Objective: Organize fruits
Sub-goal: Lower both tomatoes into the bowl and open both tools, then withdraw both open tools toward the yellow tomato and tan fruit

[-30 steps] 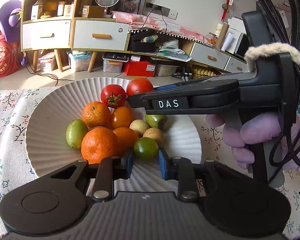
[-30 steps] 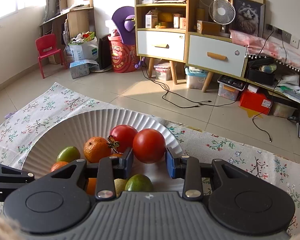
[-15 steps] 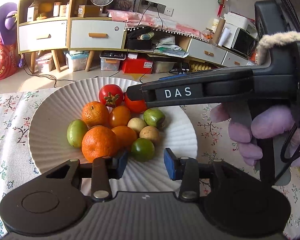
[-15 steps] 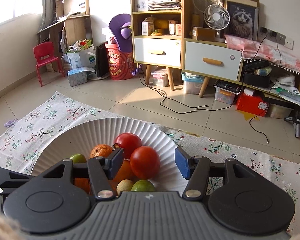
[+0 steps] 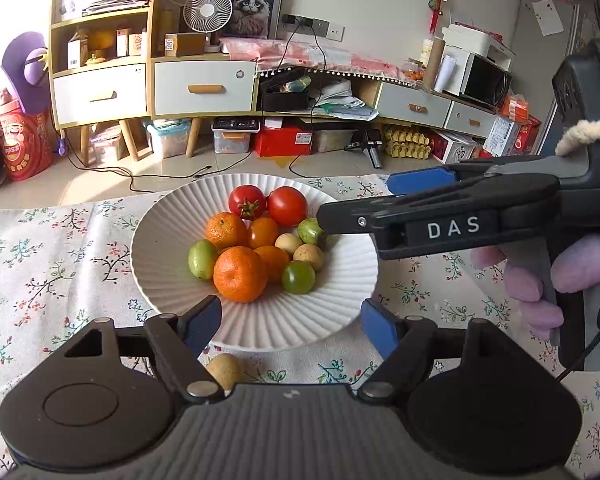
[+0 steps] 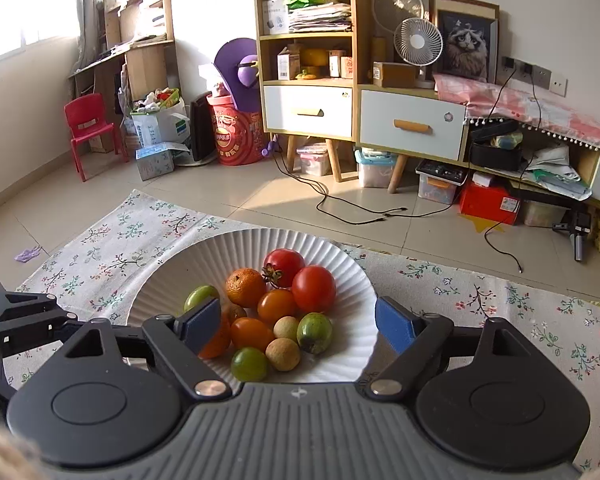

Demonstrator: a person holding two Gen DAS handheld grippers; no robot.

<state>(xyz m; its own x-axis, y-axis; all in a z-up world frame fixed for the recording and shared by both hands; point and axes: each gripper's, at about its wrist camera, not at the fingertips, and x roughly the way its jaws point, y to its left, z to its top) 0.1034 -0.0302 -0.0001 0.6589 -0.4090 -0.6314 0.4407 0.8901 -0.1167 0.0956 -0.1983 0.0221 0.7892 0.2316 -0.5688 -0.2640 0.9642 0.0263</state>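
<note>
A white ribbed plate (image 5: 340, 292) (image 6: 352, 312) on the floral tablecloth holds a pile of fruit: two red tomatoes (image 5: 287, 205) (image 6: 313, 288), oranges (image 5: 240, 273) (image 6: 245, 287), green fruits (image 5: 298, 277) (image 6: 314, 332) and small tan fruits (image 5: 308, 257) (image 6: 283, 353). One tan fruit (image 5: 225, 369) lies on the cloth just in front of the plate. My left gripper (image 5: 291, 322) is open and empty at the plate's near rim. My right gripper (image 6: 298, 324) is open and empty above the plate's near side; it shows in the left wrist view (image 5: 440, 216) reaching in from the right.
The floral tablecloth (image 5: 52, 264) covers the table. Beyond its far edge are the tiled floor with cables (image 6: 360, 208), shelves and drawers (image 6: 412, 124) and storage boxes. A gloved hand (image 5: 560, 276) holds the right gripper.
My right gripper opened and let go of the red tomato, which now rests on the plate. Both grippers pulled back from the fruit, and my left gripper opened wider.
</note>
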